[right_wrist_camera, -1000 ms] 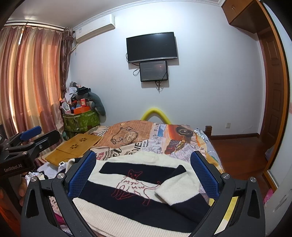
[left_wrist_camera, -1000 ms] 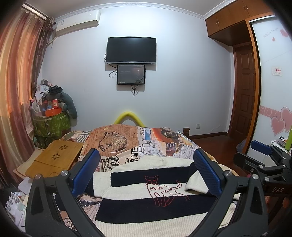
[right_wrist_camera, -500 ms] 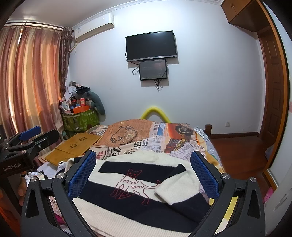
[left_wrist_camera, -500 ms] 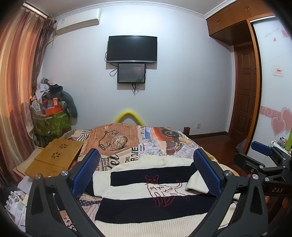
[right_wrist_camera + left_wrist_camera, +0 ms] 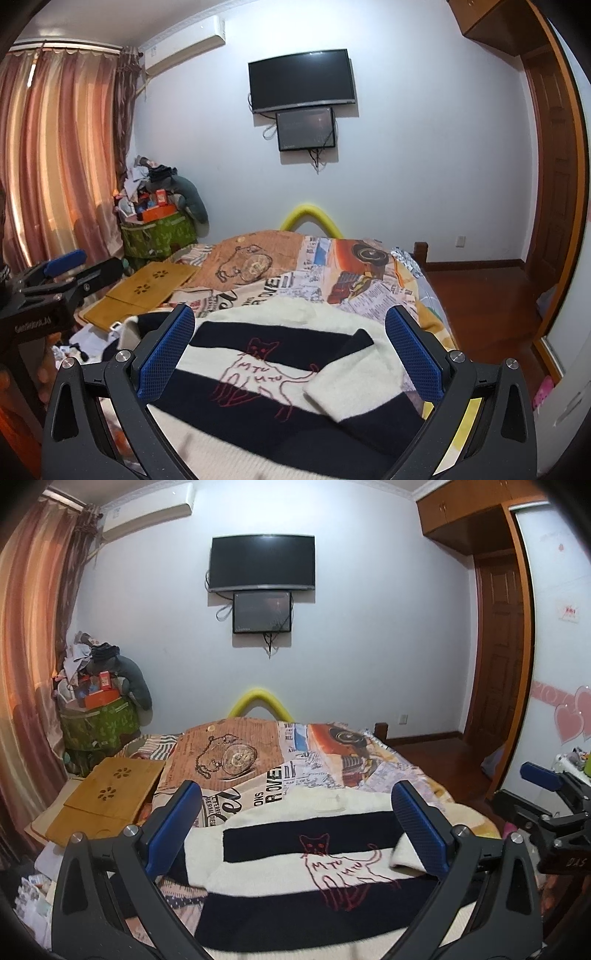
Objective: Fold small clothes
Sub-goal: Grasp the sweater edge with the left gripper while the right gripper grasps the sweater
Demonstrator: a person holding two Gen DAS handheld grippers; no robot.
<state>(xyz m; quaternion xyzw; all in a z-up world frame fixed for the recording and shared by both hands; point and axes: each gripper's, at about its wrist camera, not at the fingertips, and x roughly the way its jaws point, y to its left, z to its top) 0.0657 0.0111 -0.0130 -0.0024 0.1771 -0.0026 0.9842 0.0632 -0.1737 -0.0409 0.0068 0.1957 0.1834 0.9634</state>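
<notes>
Right wrist view: sweater [image 5: 295,373] lies ahead of my released right claw [image 5: 290,354]; folded sleeve [image 5: 354,384] lies rightward.

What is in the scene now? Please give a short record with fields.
place: bed with printed cover
garment: striped sweater with red cat drawing, one sleeve folded across the front
left tool: open, above sweater, holds nothing
right tool: open, above sweater, holds nothing
beside sweater: wooden lap desk
</notes>
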